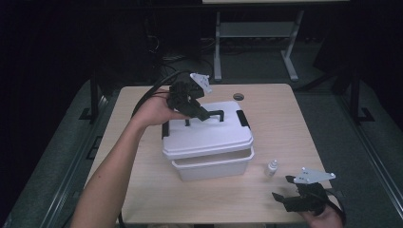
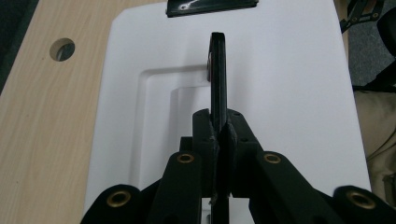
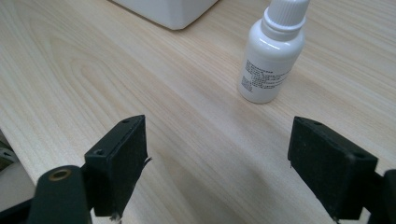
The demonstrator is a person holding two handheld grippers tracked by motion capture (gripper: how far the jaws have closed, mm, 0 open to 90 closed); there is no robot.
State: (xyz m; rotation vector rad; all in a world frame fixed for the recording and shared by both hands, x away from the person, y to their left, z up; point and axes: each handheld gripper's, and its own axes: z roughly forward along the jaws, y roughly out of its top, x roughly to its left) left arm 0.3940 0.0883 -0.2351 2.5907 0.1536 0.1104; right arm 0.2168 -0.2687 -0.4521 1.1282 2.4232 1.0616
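The black handle [image 2: 218, 70] stands clamped between the left gripper [image 2: 218, 128] jaws.

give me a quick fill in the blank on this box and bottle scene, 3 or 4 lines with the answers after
1. The left gripper is shut on the black ____ of the white box's lid.
2. The small white bottle stands ____ on the wooden table.
3. The right gripper has its jaws ____, with nothing between them.
4. The bottle's cap is coloured ____.

Missing words: handle; upright; open; white
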